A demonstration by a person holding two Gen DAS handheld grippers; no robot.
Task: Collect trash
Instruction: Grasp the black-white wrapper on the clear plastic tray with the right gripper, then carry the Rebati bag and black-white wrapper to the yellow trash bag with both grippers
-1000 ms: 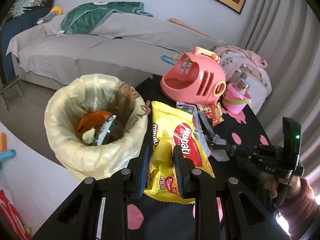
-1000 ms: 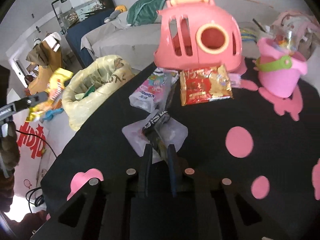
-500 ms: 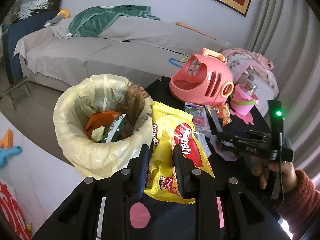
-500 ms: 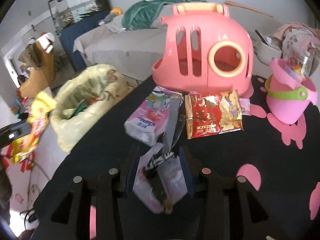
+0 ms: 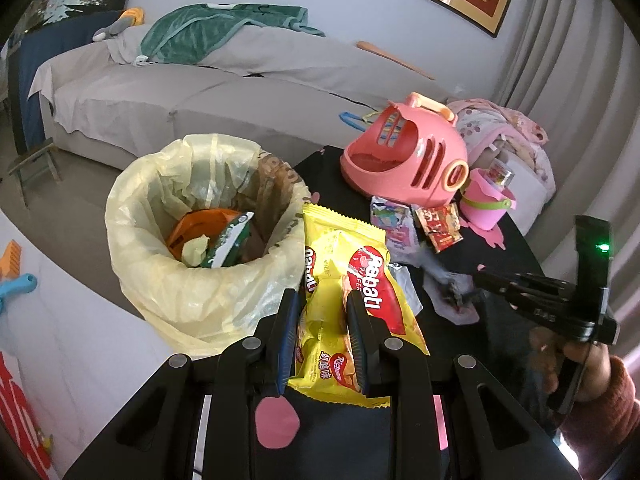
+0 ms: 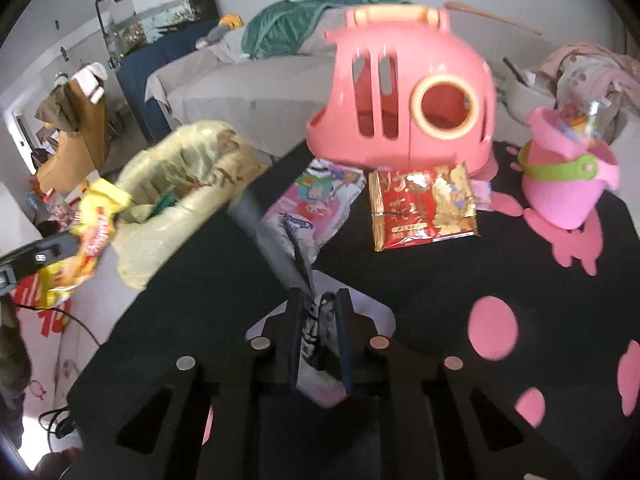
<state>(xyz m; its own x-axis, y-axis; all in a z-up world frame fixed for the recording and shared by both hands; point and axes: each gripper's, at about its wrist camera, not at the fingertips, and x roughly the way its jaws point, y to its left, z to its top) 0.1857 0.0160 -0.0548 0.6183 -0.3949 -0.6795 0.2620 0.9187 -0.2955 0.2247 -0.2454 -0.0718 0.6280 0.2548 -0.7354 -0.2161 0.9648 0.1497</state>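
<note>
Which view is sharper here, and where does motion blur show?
Left wrist view: crisp, the yellow snack bag print readable in the left gripper. Right wrist view: smeared on the bin liner and the wrapper in the right gripper; both show fisheye bending.

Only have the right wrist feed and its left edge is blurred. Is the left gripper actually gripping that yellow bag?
Observer: Yes. The left gripper is shut on the yellow snack bag, pinching its lower half.
Operator: Room in the bin?
Observer: Yes. The lined bin holds an orange wrapper and a green wrapper, both well below the rim.
Operator: Bag over the opening?
Observer: Not yet. It looks beside the rim, on the table side.
</note>
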